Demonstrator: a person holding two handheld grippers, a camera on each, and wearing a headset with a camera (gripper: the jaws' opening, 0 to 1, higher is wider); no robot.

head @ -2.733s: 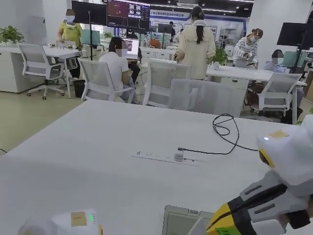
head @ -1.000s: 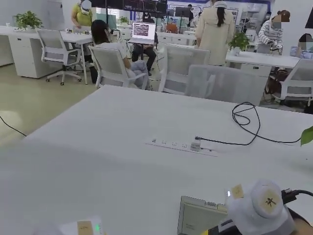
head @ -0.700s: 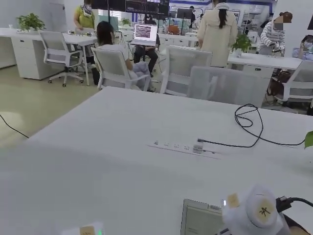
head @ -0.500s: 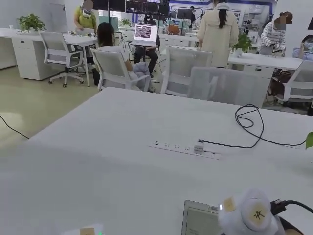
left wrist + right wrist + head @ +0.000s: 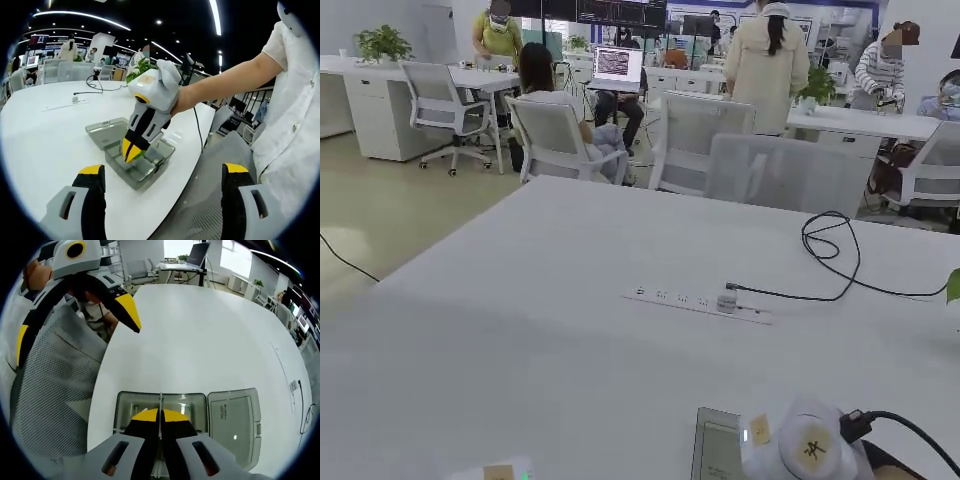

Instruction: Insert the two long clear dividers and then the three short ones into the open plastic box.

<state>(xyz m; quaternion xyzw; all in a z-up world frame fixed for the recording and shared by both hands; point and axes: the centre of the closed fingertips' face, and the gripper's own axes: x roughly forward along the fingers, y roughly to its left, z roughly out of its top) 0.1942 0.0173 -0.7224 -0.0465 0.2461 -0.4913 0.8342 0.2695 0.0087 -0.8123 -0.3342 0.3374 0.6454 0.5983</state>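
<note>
Divider (image 5: pixel 160 399) apparently between right hand-held gripper (image 5: pixel 160 413) jaws

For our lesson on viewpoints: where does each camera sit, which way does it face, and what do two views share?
Head view: headset, looking forward over the white table toward the office chairs; right tongs' back at the bottom.
Left gripper view: on the open left tongs, facing the person's arm and shirt.
Right gripper view: on the right tongs, shut on a clear divider, looking down.
Shared: both gripper views show the open plastic box.
</note>
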